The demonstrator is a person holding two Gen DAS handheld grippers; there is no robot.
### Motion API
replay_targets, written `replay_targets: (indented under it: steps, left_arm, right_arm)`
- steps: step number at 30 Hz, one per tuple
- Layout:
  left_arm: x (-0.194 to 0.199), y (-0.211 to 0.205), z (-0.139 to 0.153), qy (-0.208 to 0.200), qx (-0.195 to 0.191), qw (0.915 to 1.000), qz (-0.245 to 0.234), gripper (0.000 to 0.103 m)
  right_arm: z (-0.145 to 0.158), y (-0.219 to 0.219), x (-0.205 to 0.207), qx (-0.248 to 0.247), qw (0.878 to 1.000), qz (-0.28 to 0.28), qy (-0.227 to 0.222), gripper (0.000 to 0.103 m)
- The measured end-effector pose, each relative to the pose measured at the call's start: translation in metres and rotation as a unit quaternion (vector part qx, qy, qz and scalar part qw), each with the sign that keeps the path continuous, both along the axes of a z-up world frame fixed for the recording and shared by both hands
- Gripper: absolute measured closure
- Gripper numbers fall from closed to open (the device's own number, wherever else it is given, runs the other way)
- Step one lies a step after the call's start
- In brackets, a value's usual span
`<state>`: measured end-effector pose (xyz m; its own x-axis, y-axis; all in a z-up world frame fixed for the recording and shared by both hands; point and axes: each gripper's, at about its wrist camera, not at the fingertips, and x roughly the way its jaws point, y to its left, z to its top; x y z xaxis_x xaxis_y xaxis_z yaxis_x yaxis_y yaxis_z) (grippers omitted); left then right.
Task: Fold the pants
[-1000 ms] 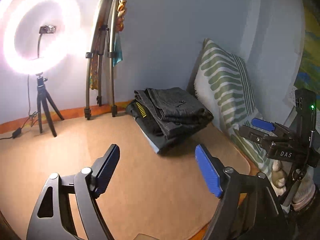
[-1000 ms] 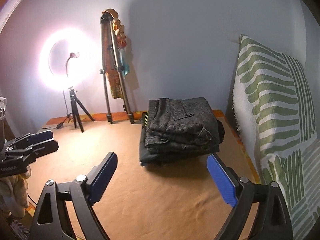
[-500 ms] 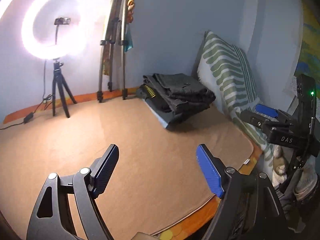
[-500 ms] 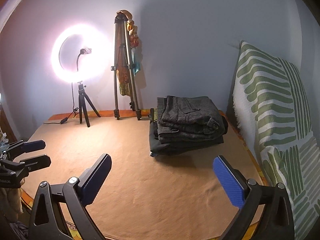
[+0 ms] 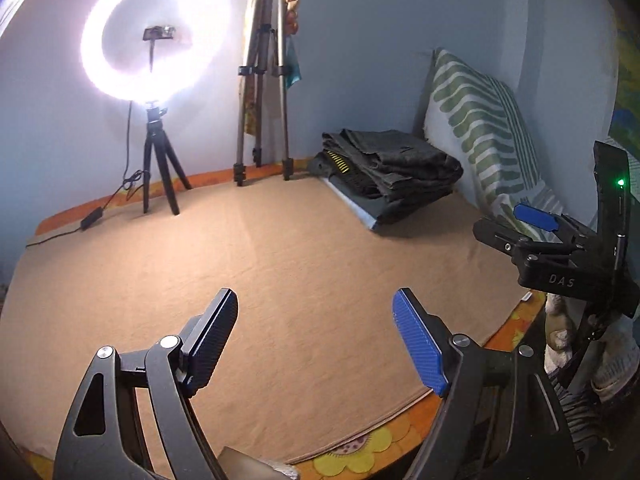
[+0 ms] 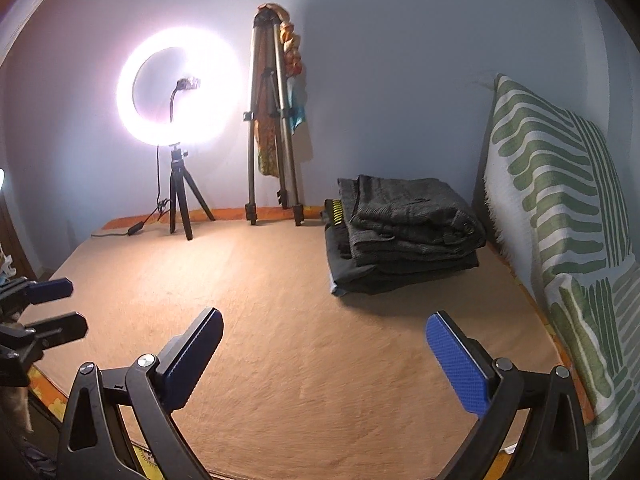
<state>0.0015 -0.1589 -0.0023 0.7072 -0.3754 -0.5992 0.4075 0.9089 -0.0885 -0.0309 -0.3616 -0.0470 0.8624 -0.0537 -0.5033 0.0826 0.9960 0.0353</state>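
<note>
Left wrist view shows the left tool (image 5: 314, 338) at the bottom, its two blue-padded fingers spread wide with nothing between them, above the tan blanket (image 5: 280, 264) that covers the bed. At 3 o'clock in this view the right tool (image 5: 516, 224) is seen from the side, and I cannot tell its state from here. Right wrist view gives the answer: the right tool (image 6: 324, 354) is also spread wide and holds nothing, while the left tool (image 6: 60, 308) appears at 9 o'clock. Farther away, at about 1 o'clock in both views, the folded pants (image 6: 408, 220) lie on top of a pile of dark clothes (image 6: 360, 276) near the wall, well apart from both tools. Just beside the pile stands a green-striped pillow (image 6: 560, 200). At 11 o'clock, against the wall, are a lit ring light (image 6: 178, 88) and a folded tripod (image 6: 272, 128).
</note>
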Motion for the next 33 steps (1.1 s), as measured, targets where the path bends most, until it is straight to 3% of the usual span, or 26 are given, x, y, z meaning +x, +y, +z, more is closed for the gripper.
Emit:
replay_targets:
  steps: [11, 33]
  left_arm:
    - [0.007, 0.017, -0.027, 0.034, 0.002, 0.999, 0.028, 0.02]
    - [0.006, 0.011, -0.029, 0.035, 0.004, 0.9992, 0.017, 0.02]
  right_arm:
    - [-0.011, 0.014, 0.009, -0.005, 1.0, 0.005, 0.001, 0.0]
    - [-0.015, 0.015, 0.011, 0.006, 1.0, 0.005, 0.006, 0.0]
